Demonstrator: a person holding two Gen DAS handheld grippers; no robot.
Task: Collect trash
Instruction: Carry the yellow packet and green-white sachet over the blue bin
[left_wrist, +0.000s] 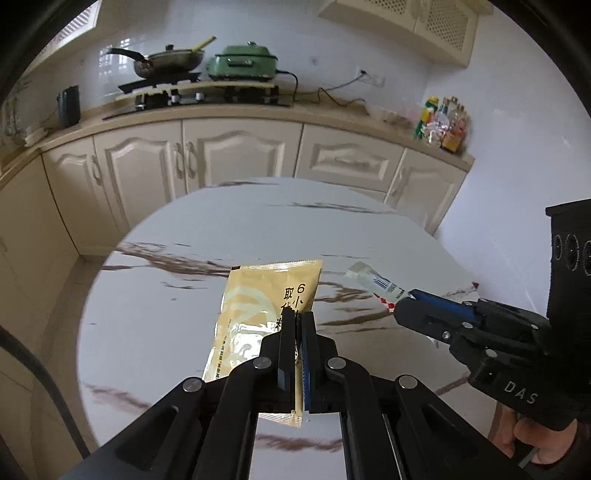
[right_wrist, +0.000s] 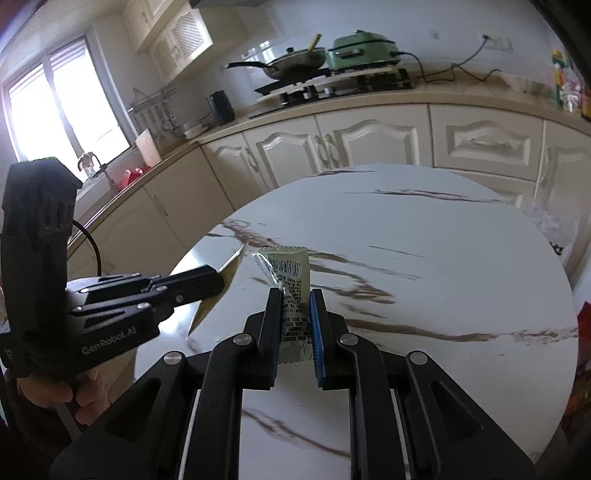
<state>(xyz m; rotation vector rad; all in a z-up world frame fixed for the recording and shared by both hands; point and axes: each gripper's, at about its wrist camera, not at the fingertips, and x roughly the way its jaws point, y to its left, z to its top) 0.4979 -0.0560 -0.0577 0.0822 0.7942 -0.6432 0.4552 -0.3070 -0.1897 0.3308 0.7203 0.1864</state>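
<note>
Left wrist view: left gripper (left_wrist: 297, 321) clenched on gold foil packet (left_wrist: 258, 314) above marble table (left_wrist: 147, 332) — thin, light, slippery. Right gripper (right_wrist: 295, 299) grasps crinkly pale wrapper (right_wrist: 291, 280) mid-body — best pinched flat.

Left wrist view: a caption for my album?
Left gripper pinches a gold packet above the marble table.
</note>
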